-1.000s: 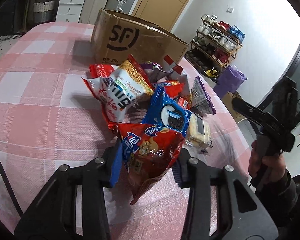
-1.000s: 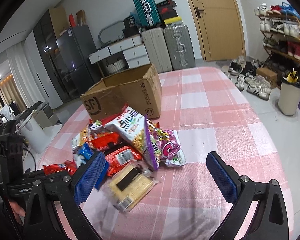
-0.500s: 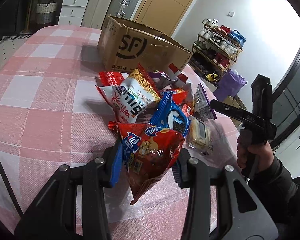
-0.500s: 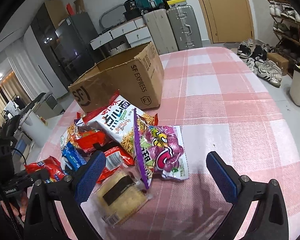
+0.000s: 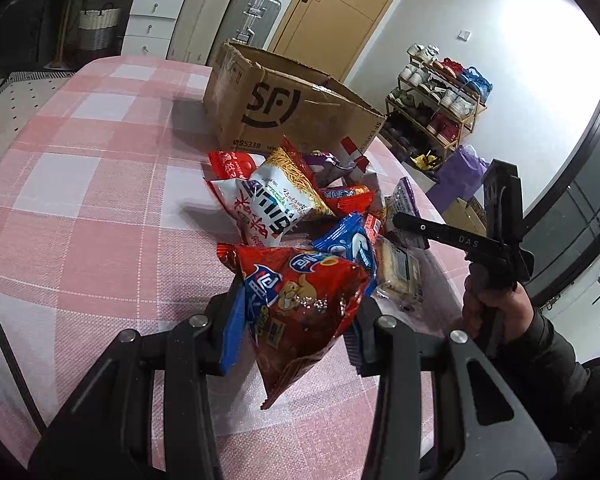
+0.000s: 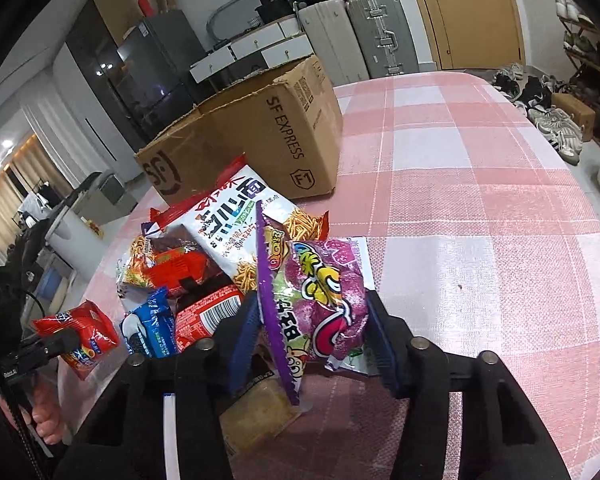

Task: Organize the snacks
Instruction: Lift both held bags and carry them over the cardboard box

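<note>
Left gripper: I pinch the red snack bag. Right gripper: I pinch the purple snack bag. Cardboard box: behind the pile.

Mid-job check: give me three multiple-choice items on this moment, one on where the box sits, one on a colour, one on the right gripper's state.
1. The brown cardboard SF box sits:
A. beyond the snack pile
B. on the floor
C. under the pile

2. The packet in the left gripper is mainly:
A. green
B. red
C. white

3. The right gripper is:
A. wide open
B. shut on nothing
C. shut on the purple snack bag

Answers:
1 A, the box stands on the pink checked tablecloth behind the pile.
2 B, the red snack packet fills the jaws.
3 C, both blue pads press the bag.
</note>
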Action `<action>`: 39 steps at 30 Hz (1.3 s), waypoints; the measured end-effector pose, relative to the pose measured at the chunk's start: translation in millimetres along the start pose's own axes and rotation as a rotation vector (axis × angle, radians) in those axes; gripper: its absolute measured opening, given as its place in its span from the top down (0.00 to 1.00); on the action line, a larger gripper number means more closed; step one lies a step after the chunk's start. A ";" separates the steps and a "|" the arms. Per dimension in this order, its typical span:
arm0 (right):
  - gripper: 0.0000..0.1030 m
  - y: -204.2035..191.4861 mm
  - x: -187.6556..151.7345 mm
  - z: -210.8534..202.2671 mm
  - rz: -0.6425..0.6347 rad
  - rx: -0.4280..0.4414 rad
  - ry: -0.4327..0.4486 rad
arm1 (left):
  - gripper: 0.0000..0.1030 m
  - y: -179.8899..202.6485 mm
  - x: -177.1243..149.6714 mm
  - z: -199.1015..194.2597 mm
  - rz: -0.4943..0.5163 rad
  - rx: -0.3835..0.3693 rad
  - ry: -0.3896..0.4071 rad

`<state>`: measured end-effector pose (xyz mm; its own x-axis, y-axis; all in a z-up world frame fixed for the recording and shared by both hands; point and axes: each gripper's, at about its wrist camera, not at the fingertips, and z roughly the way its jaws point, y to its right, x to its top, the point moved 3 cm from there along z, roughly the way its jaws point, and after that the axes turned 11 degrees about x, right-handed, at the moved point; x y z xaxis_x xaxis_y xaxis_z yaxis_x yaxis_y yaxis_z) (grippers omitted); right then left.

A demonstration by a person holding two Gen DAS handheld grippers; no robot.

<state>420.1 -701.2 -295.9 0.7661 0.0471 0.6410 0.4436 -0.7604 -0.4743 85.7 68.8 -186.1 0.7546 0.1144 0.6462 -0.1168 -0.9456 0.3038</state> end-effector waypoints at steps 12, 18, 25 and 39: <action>0.53 -20.7 -3.2 -36.2 -0.002 0.033 0.083 | 0.63 0.0 9.2 -23.0 -0.008 0.036 0.042; 0.53 -45.6 6.1 -59.3 -0.038 0.069 0.129 | 0.63 7.0 21.4 -37.4 0.010 0.082 0.069; 0.53 -86.4 23.6 -84.9 -0.114 0.115 0.161 | 0.63 25.1 45.1 -56.4 0.058 0.090 0.117; 0.53 -134.5 73.4 -116.2 -0.207 0.161 0.211 | 0.63 52.6 114.9 -85.6 0.135 0.088 0.160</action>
<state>362.6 -670.8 -115.0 0.5462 0.0425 0.8365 0.6605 -0.6360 -0.3990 111.0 58.4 -36.0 0.6228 0.0250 0.7820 -0.1483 -0.9776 0.1494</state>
